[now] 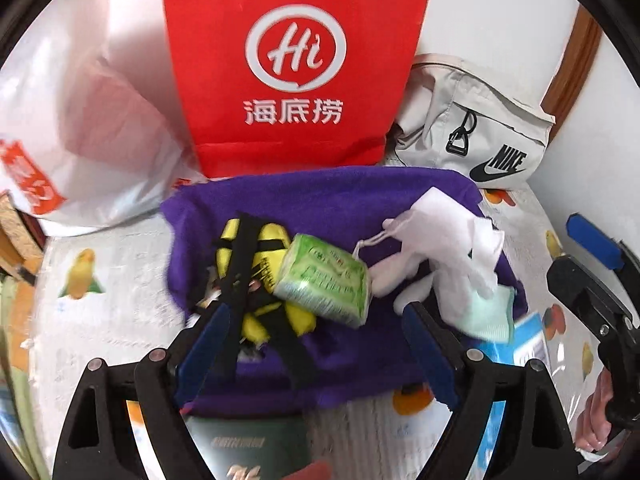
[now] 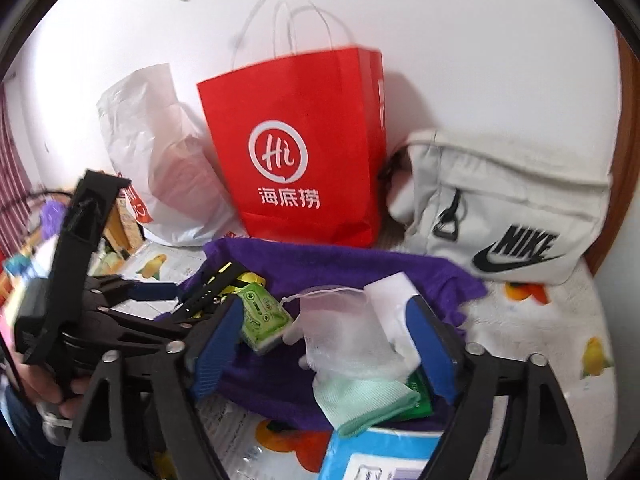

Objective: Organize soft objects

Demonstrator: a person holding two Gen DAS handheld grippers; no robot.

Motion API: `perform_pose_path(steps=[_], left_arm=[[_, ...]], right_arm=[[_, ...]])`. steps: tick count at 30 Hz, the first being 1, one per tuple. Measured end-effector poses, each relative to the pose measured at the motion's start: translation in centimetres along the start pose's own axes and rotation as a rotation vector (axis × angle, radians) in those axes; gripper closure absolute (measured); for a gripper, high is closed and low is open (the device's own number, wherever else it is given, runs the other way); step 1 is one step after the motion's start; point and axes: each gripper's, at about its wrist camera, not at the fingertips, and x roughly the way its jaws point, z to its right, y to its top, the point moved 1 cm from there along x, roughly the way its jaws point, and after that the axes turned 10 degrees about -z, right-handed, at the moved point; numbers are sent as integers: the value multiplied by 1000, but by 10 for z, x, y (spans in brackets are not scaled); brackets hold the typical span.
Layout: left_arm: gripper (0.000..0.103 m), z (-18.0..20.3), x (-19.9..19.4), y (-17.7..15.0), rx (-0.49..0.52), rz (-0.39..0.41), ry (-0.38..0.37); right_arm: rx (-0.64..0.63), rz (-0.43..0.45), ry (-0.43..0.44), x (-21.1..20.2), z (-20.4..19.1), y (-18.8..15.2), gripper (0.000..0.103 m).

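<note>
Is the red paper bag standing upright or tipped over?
Upright. The red paper bag stands on its base against the wall, with its white handles pointing up.

red paper bag top cut off, blue box half hidden by cloths

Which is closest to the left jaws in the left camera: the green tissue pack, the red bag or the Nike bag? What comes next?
From the left gripper:
1. Green tissue pack, just ahead on the purple cloth.
2. Red bag, standing behind the cloth, centre back.
3. Nike bag, back right against the wall; it looks slightly farther than the red bag.
</note>
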Motion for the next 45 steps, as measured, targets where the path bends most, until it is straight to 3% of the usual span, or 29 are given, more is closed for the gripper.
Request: perform_pose_path(steps=[11, 16, 19, 21, 34, 45], left_arm=[[15, 14, -78, -63, -3, 86, 44], [15, 22, -112, -103, -10, 127, 24], [15, 28, -130, -128, -11, 152, 38], [15, 30, -139, -144, -15, 168, 59], [15, 42, -183, -226, -25, 248, 65], [15, 47, -192, -257, -37, 266, 88]], right_arm=[[73, -71, -33, -65, -15, -47, 17], [131, -84, -63, -98, -17, -74, 16], [150, -65, -128, -124, -22, -91, 5], [152, -43, -157, -141, -27, -102, 4], [150, 9, -201, -210, -62, -167, 3], [137, 35, -195, -230, -75, -189, 3]])
